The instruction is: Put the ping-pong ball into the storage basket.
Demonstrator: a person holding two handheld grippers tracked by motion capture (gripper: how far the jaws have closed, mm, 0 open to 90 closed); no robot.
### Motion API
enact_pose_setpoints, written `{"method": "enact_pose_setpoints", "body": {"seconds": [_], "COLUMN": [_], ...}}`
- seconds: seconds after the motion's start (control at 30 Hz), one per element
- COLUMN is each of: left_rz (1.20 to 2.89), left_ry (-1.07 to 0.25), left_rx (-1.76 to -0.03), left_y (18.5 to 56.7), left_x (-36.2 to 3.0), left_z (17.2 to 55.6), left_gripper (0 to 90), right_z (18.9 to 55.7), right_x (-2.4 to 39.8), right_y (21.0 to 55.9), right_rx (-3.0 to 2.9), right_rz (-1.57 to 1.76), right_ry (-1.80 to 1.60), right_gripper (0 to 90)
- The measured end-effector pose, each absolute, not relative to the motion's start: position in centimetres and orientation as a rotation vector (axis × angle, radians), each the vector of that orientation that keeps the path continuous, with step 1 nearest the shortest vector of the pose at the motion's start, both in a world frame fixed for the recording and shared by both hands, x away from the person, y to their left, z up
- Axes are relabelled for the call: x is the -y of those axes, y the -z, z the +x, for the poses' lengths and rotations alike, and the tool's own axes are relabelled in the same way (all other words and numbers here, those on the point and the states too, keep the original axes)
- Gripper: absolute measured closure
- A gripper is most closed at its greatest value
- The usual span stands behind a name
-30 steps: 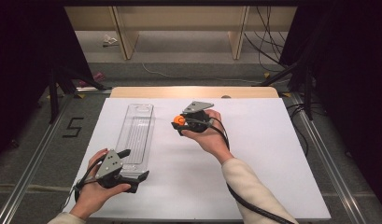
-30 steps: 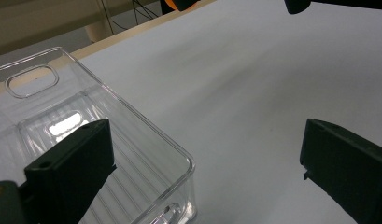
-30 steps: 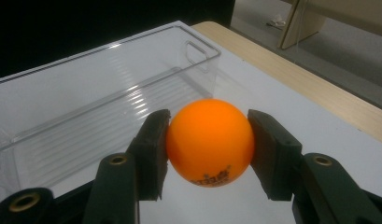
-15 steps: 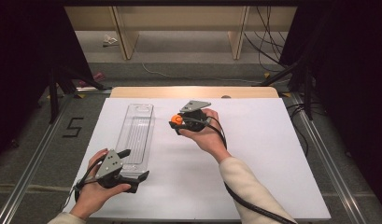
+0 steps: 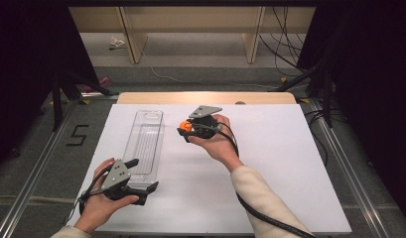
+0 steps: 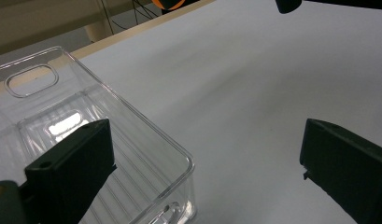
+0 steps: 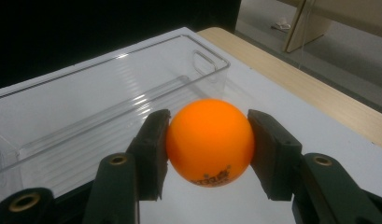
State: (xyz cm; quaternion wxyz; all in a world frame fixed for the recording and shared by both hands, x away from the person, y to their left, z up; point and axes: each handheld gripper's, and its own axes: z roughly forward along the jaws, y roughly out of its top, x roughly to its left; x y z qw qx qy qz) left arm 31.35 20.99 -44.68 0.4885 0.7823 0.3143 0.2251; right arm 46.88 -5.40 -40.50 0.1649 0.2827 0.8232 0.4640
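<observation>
compared with a second ago: the right hand-held gripper [image 5: 184, 130] sits a touch nearer the clear tray [image 5: 146, 144]; otherwise nothing has shifted, and the tray and the left hand-held gripper [image 5: 143, 173] are where they were.

right hand-held gripper: jaws clamped on the orange ball [image 7: 210, 140], one pad on each side of it. ball is held above the white worktop [image 5: 270, 163], just beside the tray's long right wall, toward its far end, not yet over the tray.

left hand-held gripper: jaws wide apart, nothing between the pads. it rests at the tray's near end; one jaw lies over the tray's near corner, the other out over bare worktop.

tray lies lengthwise, handle cut-out at its far end, interior bare. the tray's upright wall stands between ball and tray floor.
</observation>
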Motion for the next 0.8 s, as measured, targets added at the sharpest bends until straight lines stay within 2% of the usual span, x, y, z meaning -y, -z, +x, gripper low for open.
{"method": "enact_pose_setpoints", "body": {"seconds": [0.8], "left_rz": [1.903], "left_ry": [-0.540], "left_rx": [-0.754], "left_y": [44.7], "left_x": [-20.8], "left_z": [31.4], "left_gripper": [2.6], "right_z": [46.9], "right_x": [4.1], "right_y": [40.1], "right_rx": [-2.348], "right_rz": [0.790], "right_ry": [-1.343], "right_gripper": [51.5]}}
